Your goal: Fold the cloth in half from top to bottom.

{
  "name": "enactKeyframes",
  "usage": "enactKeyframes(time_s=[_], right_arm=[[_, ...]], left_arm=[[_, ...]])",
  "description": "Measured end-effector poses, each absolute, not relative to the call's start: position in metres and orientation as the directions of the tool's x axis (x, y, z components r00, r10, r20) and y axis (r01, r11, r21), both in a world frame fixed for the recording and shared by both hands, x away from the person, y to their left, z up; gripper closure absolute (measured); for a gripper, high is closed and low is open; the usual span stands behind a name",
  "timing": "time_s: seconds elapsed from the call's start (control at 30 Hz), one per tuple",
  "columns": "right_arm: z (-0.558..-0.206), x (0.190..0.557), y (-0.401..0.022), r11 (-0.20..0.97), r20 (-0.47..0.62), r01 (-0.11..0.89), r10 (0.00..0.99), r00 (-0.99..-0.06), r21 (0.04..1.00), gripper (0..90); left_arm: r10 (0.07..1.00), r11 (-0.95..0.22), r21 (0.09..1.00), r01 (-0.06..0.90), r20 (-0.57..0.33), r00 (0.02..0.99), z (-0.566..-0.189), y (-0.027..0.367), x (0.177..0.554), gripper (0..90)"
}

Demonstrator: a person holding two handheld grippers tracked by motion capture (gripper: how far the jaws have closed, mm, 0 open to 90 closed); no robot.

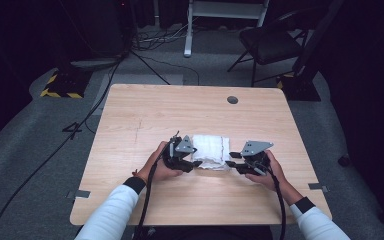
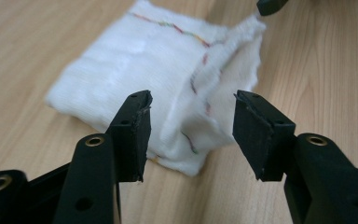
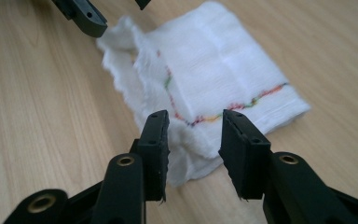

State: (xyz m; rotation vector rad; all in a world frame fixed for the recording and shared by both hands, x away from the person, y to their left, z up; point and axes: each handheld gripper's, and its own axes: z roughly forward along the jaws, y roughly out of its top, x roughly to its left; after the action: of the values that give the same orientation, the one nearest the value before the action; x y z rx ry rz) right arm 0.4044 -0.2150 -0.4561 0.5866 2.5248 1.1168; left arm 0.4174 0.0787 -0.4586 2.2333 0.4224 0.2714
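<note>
A folded white cloth (image 1: 211,150) with a thin multicoloured stitched line lies flat on the wooden table (image 1: 155,110), a little toward the near side. My left gripper (image 1: 192,162) sits at the cloth's near left corner, held in a hand. In the left gripper view its jaws (image 2: 191,121) stand open, with the rumpled corner of the cloth (image 2: 135,70) beyond the gap and untouched by the pads. My right gripper (image 1: 232,160) sits at the near right corner. Its jaws (image 3: 193,135) are open too, with the cloth's (image 3: 214,60) frayed corner just past them.
A round cable hole (image 1: 232,100) is in the table's far edge. Beyond the table stand a black folding chair (image 1: 270,42) and a white stand leg (image 1: 189,30), and cables (image 1: 100,95) run across the grey floor. Bare wood surrounds the cloth.
</note>
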Motion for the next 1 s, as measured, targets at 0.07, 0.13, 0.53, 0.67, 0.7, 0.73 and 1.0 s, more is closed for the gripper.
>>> enactKeyframes(time_s=[0.07, 0.13, 0.53, 0.67, 0.7, 0.73, 1.0], right_arm=[[-0.453, 0.407, -0.216, 0.595, -0.118, 0.247, 0.506, -0.854, 0.764, 57.0], [-0.451, 0.41, -0.216, 0.584, -0.116, 0.253, 0.52, -0.846, 0.772, 55.0], [-0.458, 0.422, -0.192, 0.594, -0.113, 0.261, 0.517, -0.848, 0.761, 51.3], [-0.466, 0.423, -0.185, 0.62, -0.107, 0.269, 0.5, -0.86, 0.737, 51.2], [-0.466, 0.423, -0.185, 0.62, -0.107, 0.269, 0.5, -0.86, 0.737, 51.2], [-0.468, 0.423, -0.183, 0.628, -0.095, 0.281, 0.496, -0.863, 0.725, 51.0], [-0.484, 0.422, -0.181, 0.658, -0.094, 0.304, 0.497, -0.863, 0.689, 49.3]], left_arm=[[0.401, -0.601, 0.771, 0.209, 0.065, 0.914, -0.456, 0.08, 0.42, 46.2], [0.415, -0.598, 0.77, 0.222, 0.06, 0.908, -0.455, 0.079, 0.423, 44.0], [0.392, -0.646, 0.731, 0.22, 0.07, 0.917, -0.47, 0.06, 0.437, 51.9], [0.382, -0.665, 0.712, 0.227, 0.063, 0.922, -0.475, 0.059, 0.438, 52.5], [0.375, -0.677, 0.703, 0.218, 0.074, 0.924, -0.476, 0.059, 0.437, 52.5], [0.372, -0.687, 0.694, 0.216, 0.08, 0.925, -0.478, 0.059, 0.436, 51.5], [0.405, -0.682, 0.687, 0.249, 0.071, 0.911, -0.485, 0.061, 0.432, 44.1]])
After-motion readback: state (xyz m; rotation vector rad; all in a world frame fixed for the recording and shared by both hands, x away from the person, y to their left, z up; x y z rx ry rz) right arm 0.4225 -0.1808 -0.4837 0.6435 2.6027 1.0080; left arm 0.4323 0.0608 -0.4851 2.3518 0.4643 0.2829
